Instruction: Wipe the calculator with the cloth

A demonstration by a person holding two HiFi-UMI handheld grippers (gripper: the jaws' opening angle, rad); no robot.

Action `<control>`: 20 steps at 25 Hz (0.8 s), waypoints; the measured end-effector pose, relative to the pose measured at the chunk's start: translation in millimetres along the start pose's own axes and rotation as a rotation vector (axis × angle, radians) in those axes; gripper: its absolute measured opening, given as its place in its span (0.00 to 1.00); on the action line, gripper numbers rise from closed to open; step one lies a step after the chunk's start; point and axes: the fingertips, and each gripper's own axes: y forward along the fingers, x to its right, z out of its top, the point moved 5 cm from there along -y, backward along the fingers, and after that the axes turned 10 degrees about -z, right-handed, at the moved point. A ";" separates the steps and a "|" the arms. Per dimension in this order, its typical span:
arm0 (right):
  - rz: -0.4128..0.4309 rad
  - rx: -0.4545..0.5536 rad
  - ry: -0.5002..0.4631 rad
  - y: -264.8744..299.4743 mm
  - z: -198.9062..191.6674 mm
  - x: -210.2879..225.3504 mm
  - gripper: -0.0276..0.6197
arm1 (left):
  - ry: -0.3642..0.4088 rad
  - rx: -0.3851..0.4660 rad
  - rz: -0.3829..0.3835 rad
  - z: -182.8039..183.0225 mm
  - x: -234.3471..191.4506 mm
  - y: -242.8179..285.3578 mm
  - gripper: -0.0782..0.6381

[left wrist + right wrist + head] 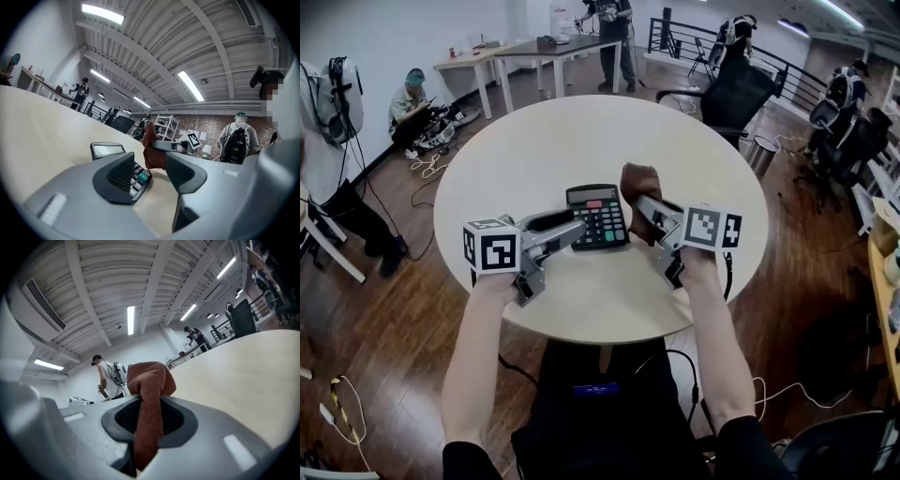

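A black calculator [597,216] lies flat near the middle of the round cream table [534,150]. My right gripper [643,208] is shut on a brown cloth [639,183], which bunches up above the jaws just right of the calculator's top right corner. In the right gripper view the cloth [150,380] is pinched between the two pads of my right gripper [149,416]. My left gripper [577,229] points at the calculator's lower left edge. In the left gripper view my left gripper [151,174] has its jaws apart with only bare table between them; the calculator [110,151] shows past the left jaw and the cloth [152,150] beyond.
The table's near edge [600,337] is close to the person's body. A black office chair [733,94] stands behind the table at the right. Further tables [525,52] and several people are at the back, and cables [427,159] lie on the wooden floor at the left.
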 end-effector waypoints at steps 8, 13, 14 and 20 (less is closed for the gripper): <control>0.122 -0.009 -0.275 -18.9 -3.6 -68.7 0.15 | -0.014 0.361 -0.074 3.5 68.2 -25.6 0.33; 0.313 0.153 -0.150 -88.6 -6.3 -107.5 0.15 | 0.002 0.477 -0.137 -2.3 110.4 -38.7 0.33; 0.306 0.183 -0.152 -94.1 -2.9 -109.5 0.15 | -0.001 0.487 -0.132 0.1 110.7 -40.0 0.33; 0.243 0.322 -0.114 -114.7 5.0 -113.7 0.15 | -0.076 0.560 -0.091 2.4 116.2 -51.4 0.33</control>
